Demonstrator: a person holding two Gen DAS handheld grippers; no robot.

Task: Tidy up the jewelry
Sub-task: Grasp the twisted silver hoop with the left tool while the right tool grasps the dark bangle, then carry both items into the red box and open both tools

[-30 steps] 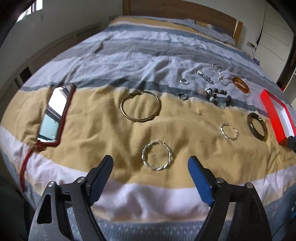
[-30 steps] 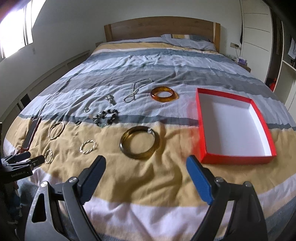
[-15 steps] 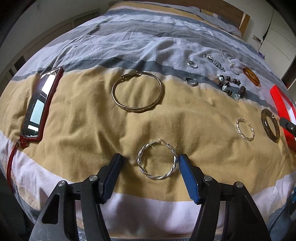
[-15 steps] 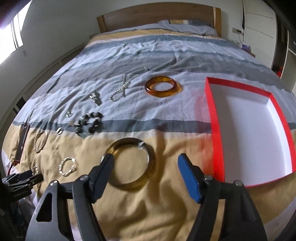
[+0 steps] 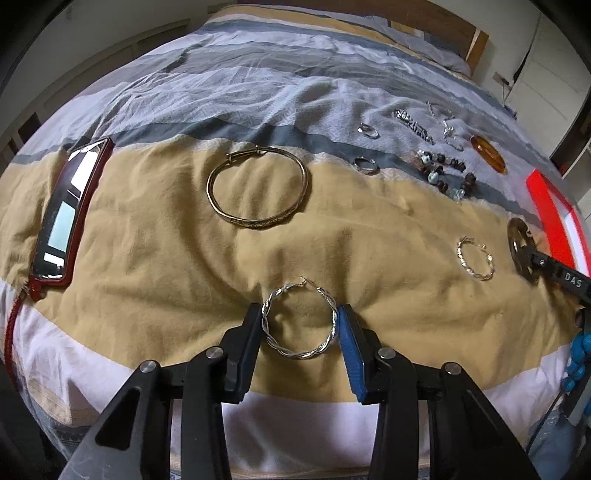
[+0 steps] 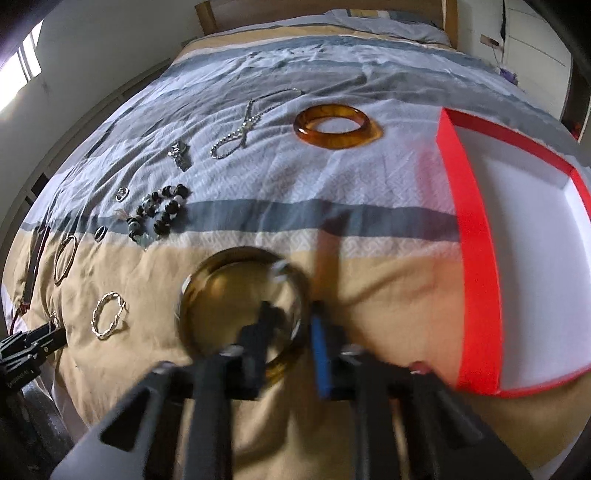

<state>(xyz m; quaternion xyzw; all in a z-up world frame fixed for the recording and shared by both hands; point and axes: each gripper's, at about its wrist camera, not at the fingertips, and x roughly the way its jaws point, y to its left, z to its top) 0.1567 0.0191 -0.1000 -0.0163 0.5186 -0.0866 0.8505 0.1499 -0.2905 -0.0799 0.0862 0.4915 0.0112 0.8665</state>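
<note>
In the left wrist view, my left gripper (image 5: 300, 325) has its jaws pressed against both sides of a twisted silver hoop earring (image 5: 299, 321) lying on the bedspread. In the right wrist view, my right gripper (image 6: 290, 332) straddles the right rim of a dark olive bangle (image 6: 243, 306), one jaw inside the ring and one outside; the frame is blurred. The red box with a white inside (image 6: 480, 258) lies to the right. A second silver hoop (image 6: 108, 314), an amber bangle (image 6: 334, 126), a bead bracelet (image 6: 159, 214), a silver chain (image 6: 243, 125) and a gold bangle (image 5: 257, 192) lie spread on the bed.
A phone in a red case (image 5: 68, 214) lies at the left of the bed. Small rings (image 5: 366, 165) and a clasp piece (image 6: 180, 155) lie on the grey stripes. The headboard (image 6: 317, 11) is at the far end.
Both grippers dropped toward the bed and narrowed. The left closed onto the twisted silver hoop; the right closed around the rim of the olive bangle.
</note>
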